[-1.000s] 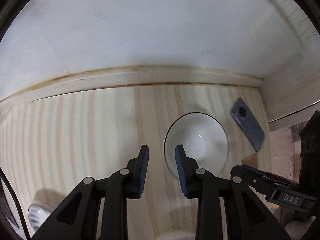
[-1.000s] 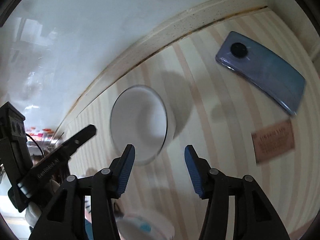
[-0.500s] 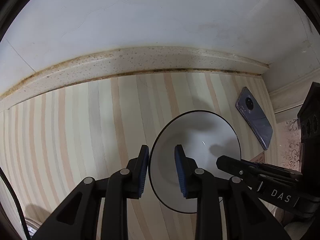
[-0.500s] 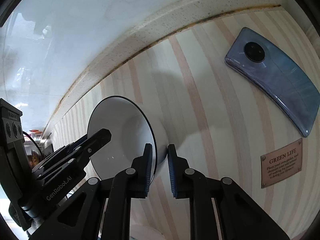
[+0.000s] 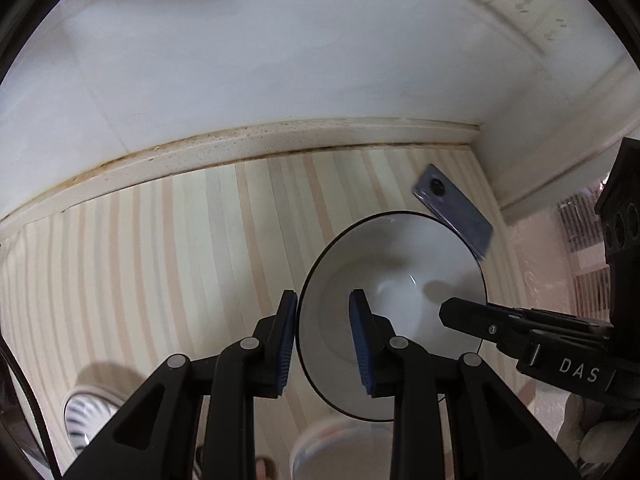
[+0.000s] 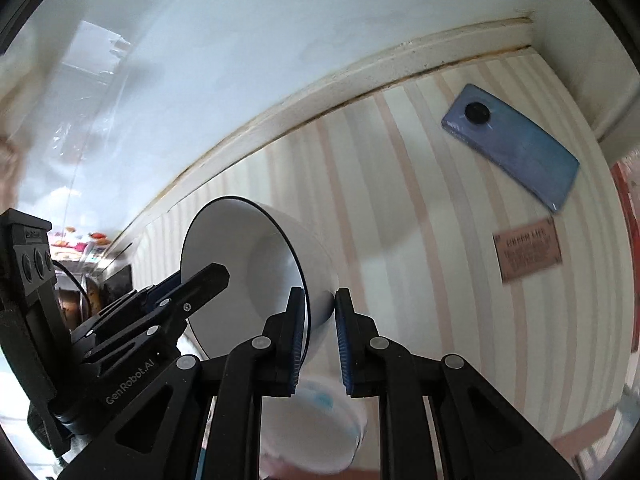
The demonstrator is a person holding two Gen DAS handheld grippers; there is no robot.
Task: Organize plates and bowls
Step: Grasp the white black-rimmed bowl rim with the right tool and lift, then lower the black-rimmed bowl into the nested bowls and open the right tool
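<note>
Lifting clear of the striped worktop (image 6: 420, 208), the white bowl (image 5: 394, 280) is gripped by both claws at once: the left claw (image 5: 323, 336) is clenched on its rim at nine o'clock, the right claw (image 6: 320, 330) clamped on the opposite wall. A transfer step is judged to be in hand. Next, careful, level carriage toward the pale bowl (image 6: 316, 428) at six o'clock is called for, with the phone (image 6: 512, 146) at two o'clock avoided.

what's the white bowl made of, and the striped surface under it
White bowl: probably glazed ceramic; smooth, glossy, small highlight inside, thin dark rim line. Striped surface: looks like a matte printed mat or cloth; a sewn-on label suggests fabric, though that's uncertain.
</note>
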